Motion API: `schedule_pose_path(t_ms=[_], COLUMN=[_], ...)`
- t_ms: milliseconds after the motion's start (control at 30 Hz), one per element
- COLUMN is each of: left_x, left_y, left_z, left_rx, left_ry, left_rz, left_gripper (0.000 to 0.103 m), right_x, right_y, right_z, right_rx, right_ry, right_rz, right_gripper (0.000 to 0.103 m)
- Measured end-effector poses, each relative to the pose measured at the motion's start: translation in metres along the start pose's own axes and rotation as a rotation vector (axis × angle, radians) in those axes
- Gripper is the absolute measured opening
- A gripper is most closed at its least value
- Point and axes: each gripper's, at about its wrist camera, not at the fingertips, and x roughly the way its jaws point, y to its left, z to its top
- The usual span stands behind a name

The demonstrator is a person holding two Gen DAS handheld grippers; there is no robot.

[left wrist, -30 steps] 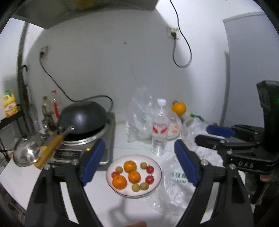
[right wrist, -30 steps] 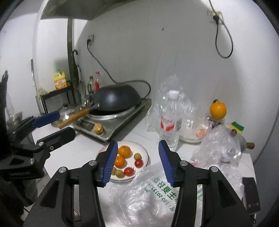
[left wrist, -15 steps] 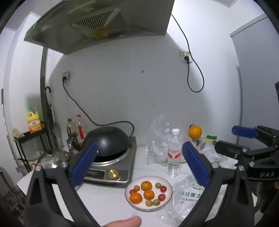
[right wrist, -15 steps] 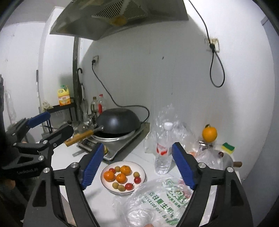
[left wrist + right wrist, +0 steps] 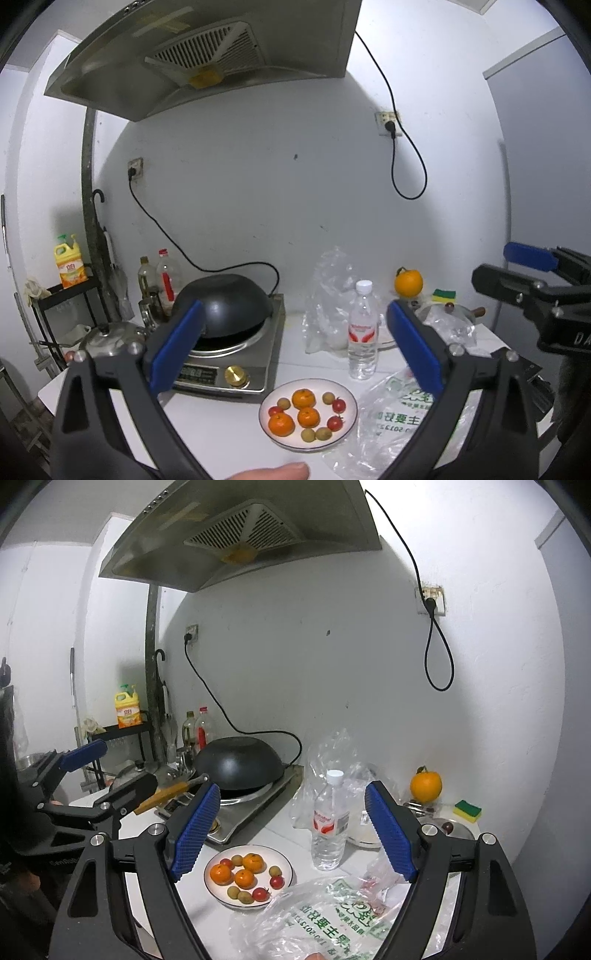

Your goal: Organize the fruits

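A white plate (image 5: 352, 415) (image 5: 288, 867) on the white counter holds three mandarins (image 5: 308, 417) (image 5: 245, 878), three cherry tomatoes (image 5: 338, 405) (image 5: 277, 881) and several small tan fruits (image 5: 307, 435) (image 5: 233, 890). My left gripper (image 5: 295, 347) hangs above and short of the plate, open wide, nothing between its blue pads. My right gripper (image 5: 293, 827) is held the same way, open and empty. Each shows in the other's view: the right gripper (image 5: 513, 267) at the right edge, the left gripper (image 5: 107, 771) at the left edge.
A printed plastic bag (image 5: 391, 417) (image 5: 314, 915) lies right of the plate. Behind stand a water bottle (image 5: 364, 339) (image 5: 328, 823), a black wok (image 5: 225, 302) on an induction cooker, a large orange (image 5: 408, 282) and a sponge (image 5: 444, 294). A range hood (image 5: 207, 62) hangs overhead.
Both grippers rose and drew back from the plate, and both views tipped up to take in the hood. Both sets of jaws spread wider, the right one much more.
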Motion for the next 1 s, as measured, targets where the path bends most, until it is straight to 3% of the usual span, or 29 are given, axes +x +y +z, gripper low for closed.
schedule_pose_path(t_ms=[1000], left_x=[0.0028], left_y=[-0.0019], left_z=[-0.0006], left_rx=[-0.017], left_ry=[0.007], left_rz=[-0.014], left_gripper=[0.1], right_x=[0.0002], right_y=[-0.0062], right_z=[0.0011], right_rx=[0.009], right_ry=[-0.01], right_rz=[-0.03], right_gripper=[0.083])
